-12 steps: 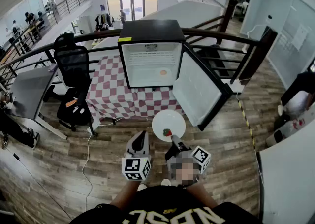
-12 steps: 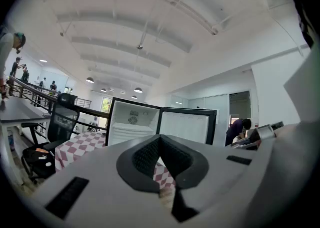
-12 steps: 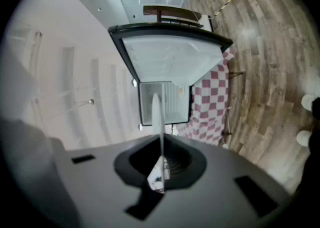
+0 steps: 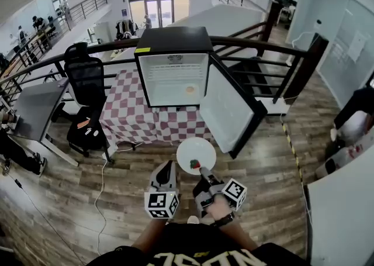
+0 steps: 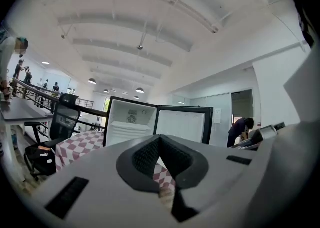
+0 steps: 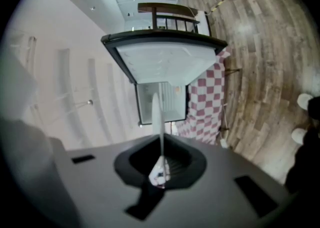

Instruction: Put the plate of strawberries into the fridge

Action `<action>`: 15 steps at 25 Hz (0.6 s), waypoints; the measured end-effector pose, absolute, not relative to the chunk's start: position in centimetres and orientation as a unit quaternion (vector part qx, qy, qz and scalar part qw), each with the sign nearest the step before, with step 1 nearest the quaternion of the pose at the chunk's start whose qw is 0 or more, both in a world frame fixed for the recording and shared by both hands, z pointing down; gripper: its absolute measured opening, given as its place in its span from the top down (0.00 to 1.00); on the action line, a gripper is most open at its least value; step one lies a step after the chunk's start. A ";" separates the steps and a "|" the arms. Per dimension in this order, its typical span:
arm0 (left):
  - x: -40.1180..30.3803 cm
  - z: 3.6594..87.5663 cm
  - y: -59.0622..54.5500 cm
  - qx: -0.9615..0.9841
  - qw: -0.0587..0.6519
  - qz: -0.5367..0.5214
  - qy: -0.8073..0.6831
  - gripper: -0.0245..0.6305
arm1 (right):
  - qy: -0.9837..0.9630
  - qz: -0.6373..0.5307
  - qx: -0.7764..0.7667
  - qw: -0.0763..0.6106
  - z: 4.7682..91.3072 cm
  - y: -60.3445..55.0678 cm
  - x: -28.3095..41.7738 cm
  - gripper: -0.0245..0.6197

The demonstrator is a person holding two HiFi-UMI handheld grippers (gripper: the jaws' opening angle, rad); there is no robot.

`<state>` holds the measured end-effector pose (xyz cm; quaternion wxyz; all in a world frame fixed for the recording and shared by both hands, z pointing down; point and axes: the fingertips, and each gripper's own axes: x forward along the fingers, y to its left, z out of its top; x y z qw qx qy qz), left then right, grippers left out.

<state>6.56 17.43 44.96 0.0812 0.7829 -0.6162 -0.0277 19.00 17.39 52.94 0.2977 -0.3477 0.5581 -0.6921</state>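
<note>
head: above, steeply down | gripper views: low, forward | all share: fridge point(image 4: 173, 39)

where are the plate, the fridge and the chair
plate point(image 4: 192, 148), head view, bare white part
fridge point(image 4: 173, 38), head view, black top
chair point(image 4: 86, 75), head view, backrest

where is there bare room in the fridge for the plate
Inside the fridge, the space left of the small orange thing is bare. Tightest on the right, between that thing and the open door.
</note>
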 end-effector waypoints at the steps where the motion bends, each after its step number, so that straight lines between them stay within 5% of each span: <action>1: 6.9 45.1 17.6 0.782 0.080 -0.028 -0.617 0.94 | 0.558 -0.694 -0.344 0.299 53.0 17.4 19.2 0.92; 15: 6.8 47.1 15.1 0.772 0.097 -0.022 -0.627 0.94 | 0.543 -0.704 -0.360 0.282 56.0 14.8 19.4 0.92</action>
